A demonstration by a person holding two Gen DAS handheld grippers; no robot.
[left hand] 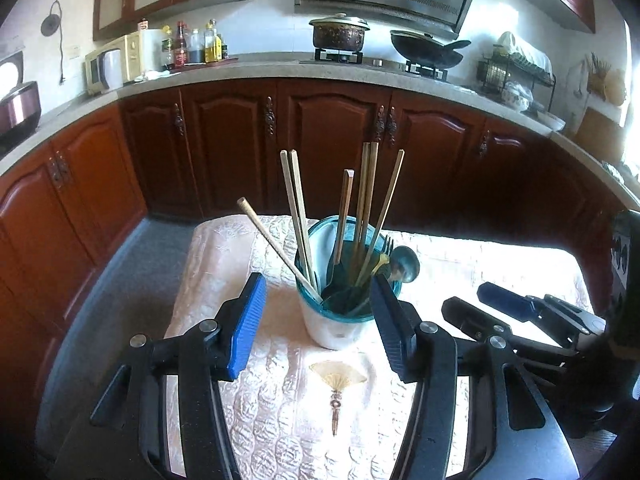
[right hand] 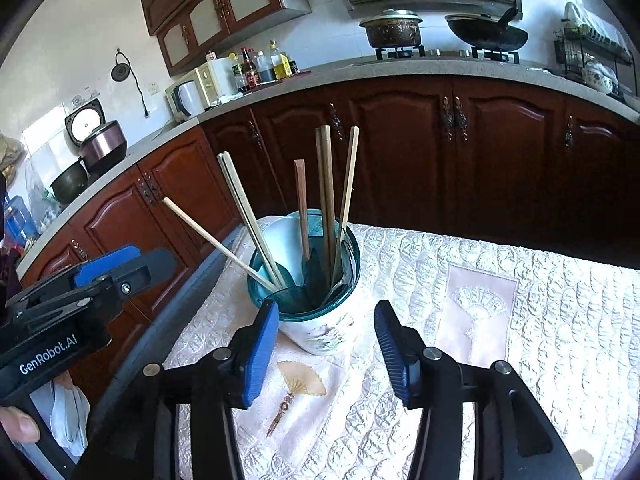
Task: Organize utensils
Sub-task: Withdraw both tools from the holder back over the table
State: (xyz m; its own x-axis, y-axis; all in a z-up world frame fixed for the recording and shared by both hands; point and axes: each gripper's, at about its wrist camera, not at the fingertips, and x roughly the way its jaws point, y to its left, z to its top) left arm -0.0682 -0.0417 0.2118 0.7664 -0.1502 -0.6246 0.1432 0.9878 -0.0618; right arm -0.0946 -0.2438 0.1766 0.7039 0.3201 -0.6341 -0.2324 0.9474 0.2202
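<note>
- Both grippers, left gripper (left hand: 318, 324) and right gripper (right hand: 326, 350), hover with fingers released, holding nothing.
- Utensils sit in the cup (right hand: 316, 320).
- Best retreat gently, avoiding the chopsticks (right hand: 248, 216).

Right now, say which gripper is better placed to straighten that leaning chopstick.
Probably left: the left gripper is open, and the leaning chopstick tilts toward its side of the holder. The right gripper sits farther across.
</note>
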